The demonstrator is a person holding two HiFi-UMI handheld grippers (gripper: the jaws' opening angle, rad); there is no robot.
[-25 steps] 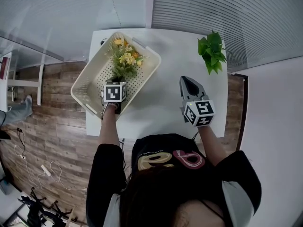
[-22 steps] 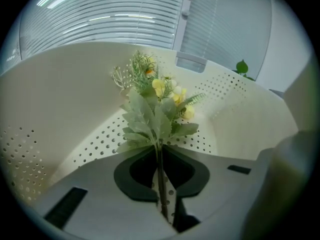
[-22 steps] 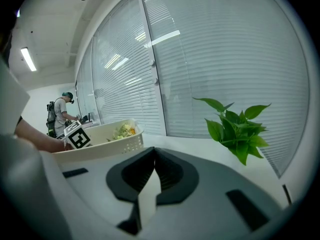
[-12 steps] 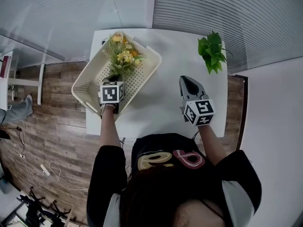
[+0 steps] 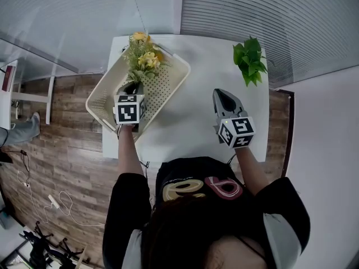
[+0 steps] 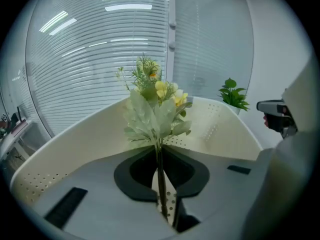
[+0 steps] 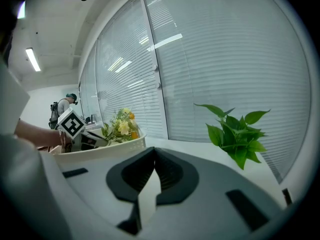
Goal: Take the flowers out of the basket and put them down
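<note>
One flower bunch (image 5: 143, 58): we're pinching its stems w/ left tool (image 5: 132, 88), prob. clearing basket (image 5: 95, 102). Right tool (image 5: 223, 95) is idling shut; next we're needing bare bench (image 5: 190, 122).

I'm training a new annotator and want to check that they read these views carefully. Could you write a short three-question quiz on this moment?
1. True or false: the left gripper is shut on the stems of the yellow-and-green artificial flower bunch.
2. Multiple choice: where is the green leafy plant sprig?
A) inside the cream perforated plastic basket
B) on the white table, at its far right corner
C) on the wooden floor
3. Fill in: the right gripper holds ____.

Key: 1 true; 2 B; 3 nothing (its jaws are together and empty).
</note>
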